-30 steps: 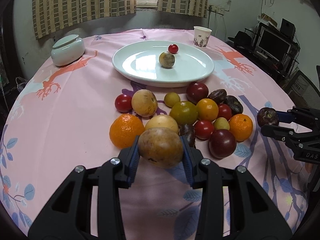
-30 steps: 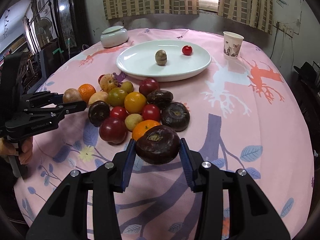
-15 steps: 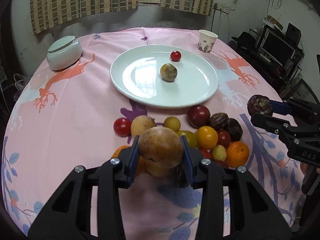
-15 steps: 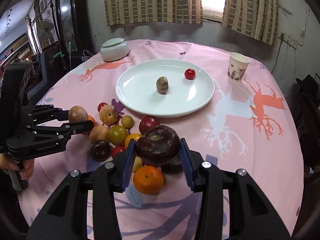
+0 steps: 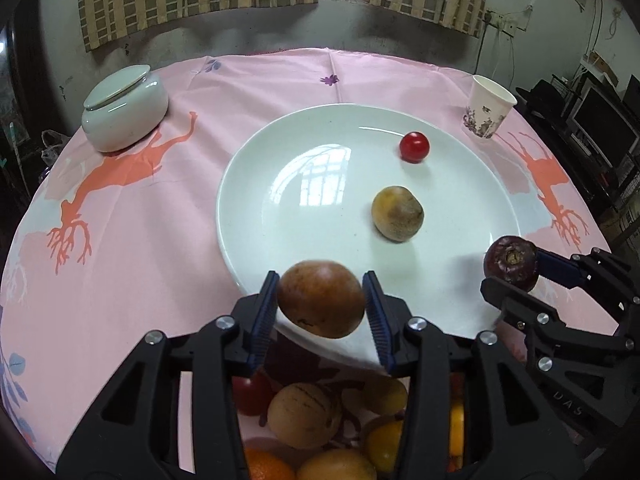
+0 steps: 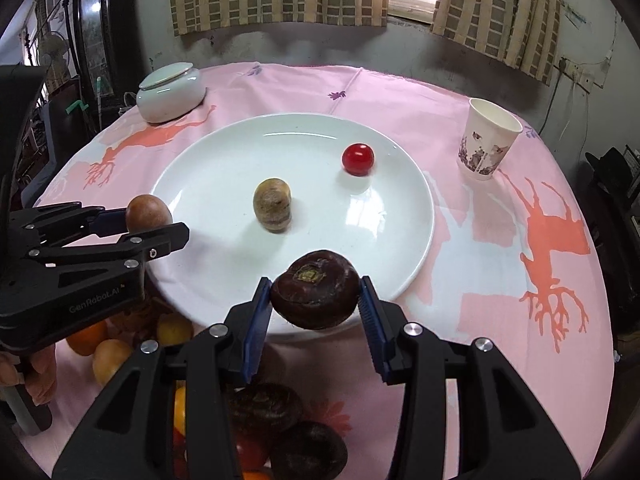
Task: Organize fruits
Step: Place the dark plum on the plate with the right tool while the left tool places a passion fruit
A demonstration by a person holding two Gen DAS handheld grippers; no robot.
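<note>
Both grippers are arriving over the near edge of the round white plate [image 5: 248, 184], away from the fruit pile at the bench's near edge. The left gripper [image 5: 322, 306] has just been spreading its jaws, releasing the brown round passion fruit [image 5: 320, 300] between them. The right gripper [image 6: 316, 300] is clenching the dark purple mangosteen [image 6: 316, 294]. Two fruits are already lying on the plate: one red cherry tomato [image 5: 415, 147] and one speckled yellow-brown fruit [image 5: 397, 213].
</note>
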